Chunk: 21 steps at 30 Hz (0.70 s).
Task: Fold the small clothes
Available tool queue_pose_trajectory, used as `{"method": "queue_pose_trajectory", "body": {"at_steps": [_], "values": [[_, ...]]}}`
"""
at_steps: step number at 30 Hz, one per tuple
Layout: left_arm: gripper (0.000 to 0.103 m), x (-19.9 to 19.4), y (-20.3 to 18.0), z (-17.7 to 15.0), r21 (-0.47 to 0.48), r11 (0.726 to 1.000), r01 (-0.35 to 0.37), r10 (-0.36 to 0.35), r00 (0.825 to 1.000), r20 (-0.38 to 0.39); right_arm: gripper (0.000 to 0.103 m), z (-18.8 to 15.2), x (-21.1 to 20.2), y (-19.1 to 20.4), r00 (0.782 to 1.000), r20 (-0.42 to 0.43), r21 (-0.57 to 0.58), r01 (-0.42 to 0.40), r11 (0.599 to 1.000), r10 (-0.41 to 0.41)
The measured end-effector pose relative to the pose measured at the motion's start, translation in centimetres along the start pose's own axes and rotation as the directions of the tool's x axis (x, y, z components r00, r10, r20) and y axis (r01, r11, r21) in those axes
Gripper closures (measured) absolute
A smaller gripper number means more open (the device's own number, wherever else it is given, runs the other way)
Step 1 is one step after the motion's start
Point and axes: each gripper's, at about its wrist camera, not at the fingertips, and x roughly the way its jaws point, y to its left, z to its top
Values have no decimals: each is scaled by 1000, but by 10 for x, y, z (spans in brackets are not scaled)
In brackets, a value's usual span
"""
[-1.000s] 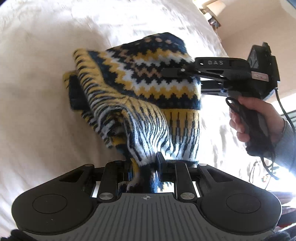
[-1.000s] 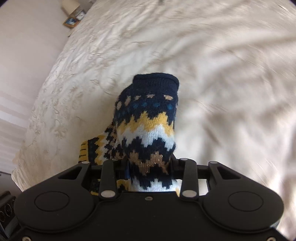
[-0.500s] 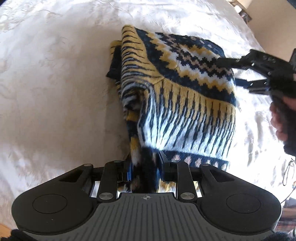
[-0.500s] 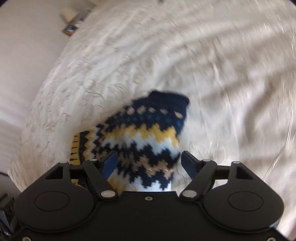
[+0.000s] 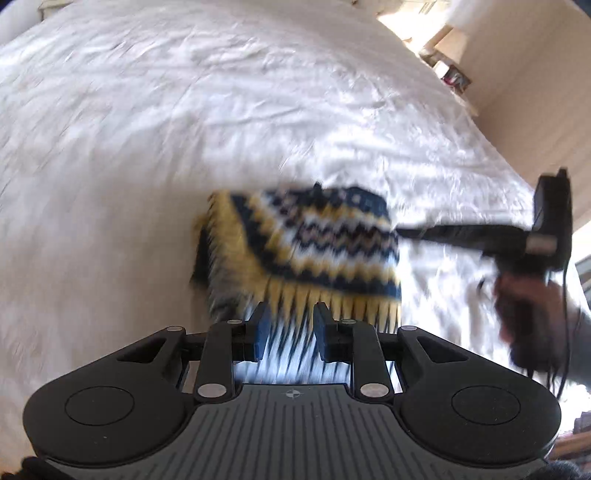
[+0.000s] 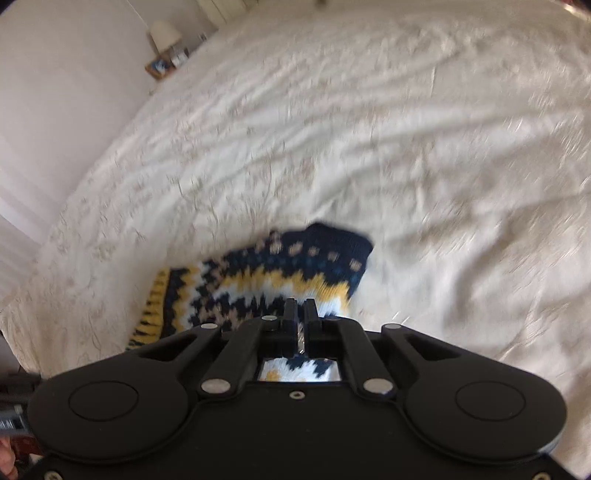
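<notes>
Just ahead of the left gripper (image 5: pixel 289 330), whose fingers stand apart and empty, the folded patterned knit sweater (image 5: pixel 306 251) lies on the bed (image 5: pixel 147 129), long axis crosswise; the right gripper (image 6: pixel 300 325), fingers together, hovers over its right edge.

Bright daylight, motion blur throughout, fisheye bending at edges.

Home bedroom: bed (image 6: pixel 406 147), bedside lamp (image 6: pixel 165 34).
</notes>
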Motion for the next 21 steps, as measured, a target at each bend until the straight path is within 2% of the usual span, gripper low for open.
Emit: {"method": "queue_pose_trajectory", "body": {"at_steps": [2,6,9,13,16,19,21], "values": [[78,21,-4,10,24,1000,2,-2,1000,-12,92,-3,18,5,999,-44,-15,23,1000,-24],[78,63,10,0,74,996,-55,66,986,-154,95,-6,49,14,989,-105,-80,99,992,-107],[79,77,21,-14,98,995,-31,47,984,-173,100,-4,60,12,985,-124,-60,110,992,-117],[79,70,27,-13,76,997,1,12,985,-174,99,1,63,9,985,-131,-34,109,993,-113],[79,52,20,-4,132,991,11,6,992,-129,86,1,38,12,995,-56,-14,86,996,-87],[79,29,9,10,210,977,26,-18,999,-38,86,-8,8,25,996,22,-30,87,996,-87],[79,35,7,21,230,973,25,-19,999,-30,86,-20,-6,35,996,47,-26,77,997,-76]]}}
